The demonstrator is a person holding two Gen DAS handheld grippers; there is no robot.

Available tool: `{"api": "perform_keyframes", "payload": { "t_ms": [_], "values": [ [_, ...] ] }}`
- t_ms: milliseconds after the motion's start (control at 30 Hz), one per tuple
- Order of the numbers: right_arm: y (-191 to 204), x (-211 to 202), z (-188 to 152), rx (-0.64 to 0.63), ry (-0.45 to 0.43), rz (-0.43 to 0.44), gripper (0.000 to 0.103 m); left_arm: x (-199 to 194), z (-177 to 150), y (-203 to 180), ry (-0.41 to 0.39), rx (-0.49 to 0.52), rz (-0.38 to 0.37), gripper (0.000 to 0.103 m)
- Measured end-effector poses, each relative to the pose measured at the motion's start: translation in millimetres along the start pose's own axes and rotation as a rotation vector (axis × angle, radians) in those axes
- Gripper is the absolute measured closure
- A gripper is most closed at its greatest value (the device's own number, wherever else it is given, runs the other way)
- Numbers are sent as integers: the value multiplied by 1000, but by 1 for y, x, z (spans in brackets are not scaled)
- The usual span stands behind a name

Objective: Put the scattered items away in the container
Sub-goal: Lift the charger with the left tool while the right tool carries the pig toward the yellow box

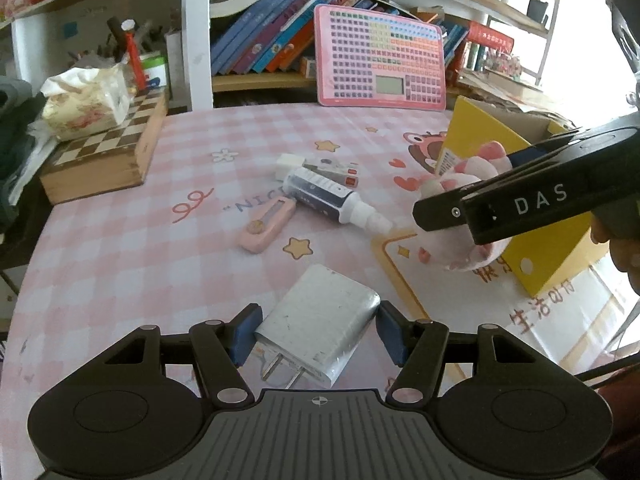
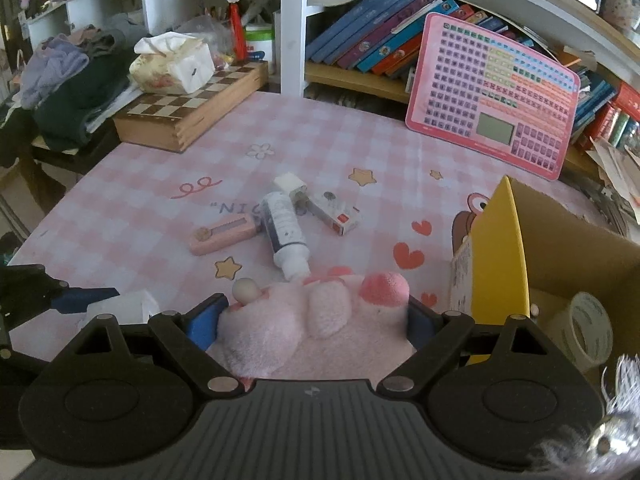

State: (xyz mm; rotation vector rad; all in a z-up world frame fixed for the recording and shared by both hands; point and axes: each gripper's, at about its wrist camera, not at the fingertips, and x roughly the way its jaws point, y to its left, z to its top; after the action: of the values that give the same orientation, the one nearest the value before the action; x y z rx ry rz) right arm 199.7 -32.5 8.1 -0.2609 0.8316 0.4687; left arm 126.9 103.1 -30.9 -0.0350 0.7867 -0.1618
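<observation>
Left gripper (image 1: 316,330) pinching silver wall charger (image 1: 320,328) above pink checked table (image 1: 120,240), right gripper (image 2: 316,320) clamped on pink plush toy (image 2: 304,320) just beside yellow cardboard box (image 2: 500,248) holding tape roll (image 2: 588,328), spray bottle (image 2: 286,232), pink utility knife (image 2: 222,236), small carton (image 2: 336,212) scattered mid-table, chessboard case (image 2: 188,116) behind.

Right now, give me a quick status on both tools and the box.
Left tool clamped on white charger. Right tool holding pink plush beside yellow box. Bottle and pink case remain on table.
</observation>
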Motion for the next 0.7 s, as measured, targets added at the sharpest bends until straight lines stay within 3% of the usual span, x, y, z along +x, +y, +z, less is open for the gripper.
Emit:
{"api": "perform_keyframes", "payload": {
  "t_ms": [700],
  "values": [
    [8,-80,-51,49,-58,65,14,-76,-19,-11,-68,-7,-29,41]
  ]
}}
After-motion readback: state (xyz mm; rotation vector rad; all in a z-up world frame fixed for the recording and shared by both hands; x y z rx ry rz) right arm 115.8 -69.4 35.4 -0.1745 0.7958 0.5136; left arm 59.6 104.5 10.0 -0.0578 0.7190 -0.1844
